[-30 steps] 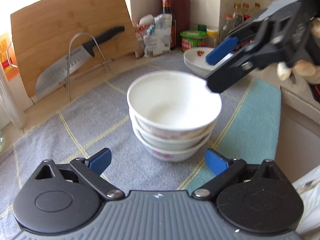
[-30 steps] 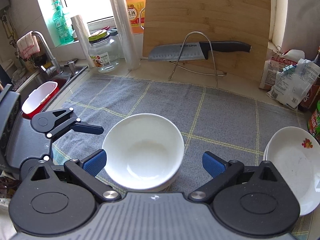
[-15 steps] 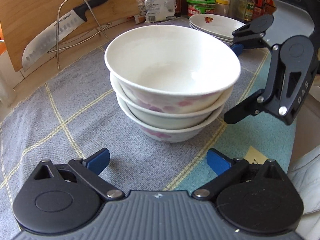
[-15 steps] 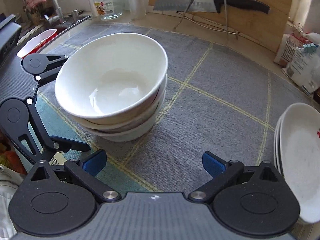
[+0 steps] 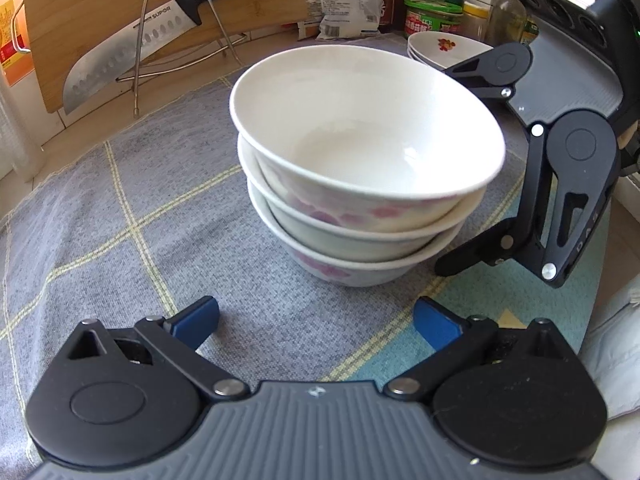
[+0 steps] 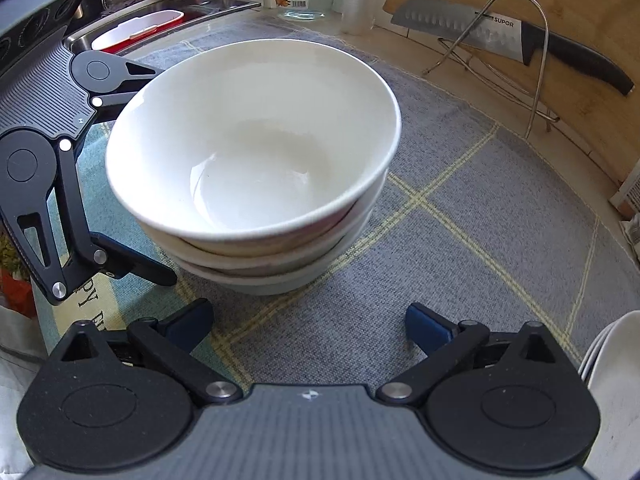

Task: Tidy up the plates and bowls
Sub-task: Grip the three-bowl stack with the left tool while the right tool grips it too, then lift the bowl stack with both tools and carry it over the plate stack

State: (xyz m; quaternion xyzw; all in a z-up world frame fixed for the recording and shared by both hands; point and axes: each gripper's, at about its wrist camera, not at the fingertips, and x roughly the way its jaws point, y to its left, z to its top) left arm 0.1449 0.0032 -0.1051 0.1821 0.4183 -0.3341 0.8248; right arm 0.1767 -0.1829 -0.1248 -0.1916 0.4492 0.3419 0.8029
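The blue-padded fingers (image 5: pixel 196 318) of the left gripper (image 5: pixel 316 320) are spread as wide as they go, with nothing between them but bare mat; the pads sit just short of the stack of bowls (image 5: pixel 360 168) and do not touch it. That stack, three white bowls with pink flowers on the outside, nested one in another, stands on the grey checked mat (image 5: pixel 140 208) near its teal edge, the top bowl tilted a little. To the left of it, at the back of the counter, a knife (image 5: pixel 160 36) lies across a wire stand (image 5: pixel 176 28) propped against a wooden cutting board (image 5: pixel 100 4). To the right of the stack is the right gripper (image 6: pixel 308 322), its fingers likewise far apart and empty, the bowls just ahead of them; seen from the left wrist, its two black arms reach either side of the stack without clearly pressing on it. Further right and behind, beside jars and bags, sits a pile of white plates (image 5: pixel 444 48), the top one bearing a small red flower, well apart from the bowls.
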